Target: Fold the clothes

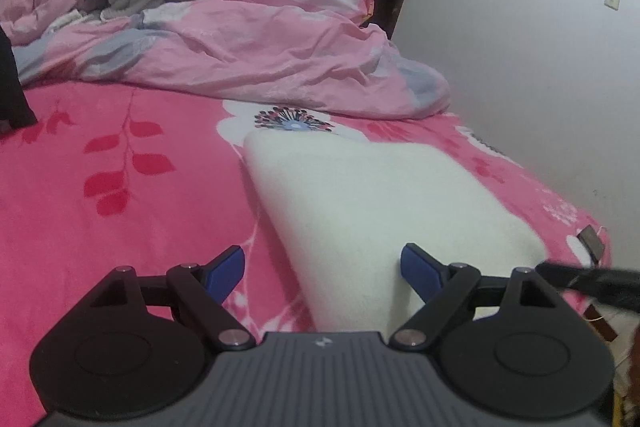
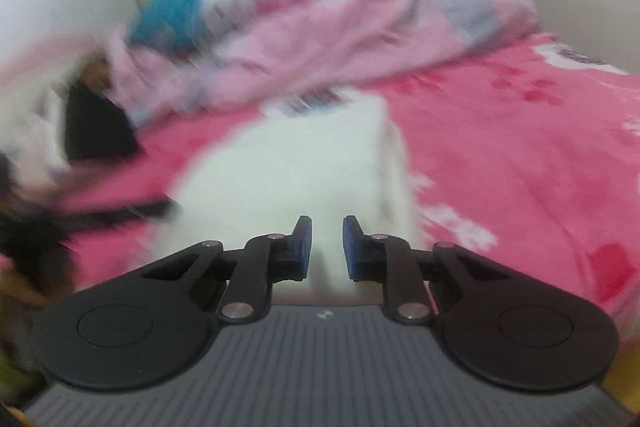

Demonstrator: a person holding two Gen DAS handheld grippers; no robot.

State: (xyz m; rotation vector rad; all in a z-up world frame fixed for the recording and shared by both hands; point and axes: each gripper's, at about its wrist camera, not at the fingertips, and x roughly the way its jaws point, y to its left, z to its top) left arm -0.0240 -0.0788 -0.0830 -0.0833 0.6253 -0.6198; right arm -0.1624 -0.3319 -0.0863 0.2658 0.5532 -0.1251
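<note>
Lying folded into a thick, fuzzy white garment (image 1: 384,203) block on the pink floral bed (image 1: 120,207), near its wall-side edge. Left claw (image 1: 322,273) spread wide over the fleece's near corner, gripping nothing. Right claw (image 2: 327,247) narrowed to a small gap, blue pads empty, white pile just beyond. Behind, a crumpled pink quilt (image 1: 256,39) heaped up, smooth and creased.
</note>
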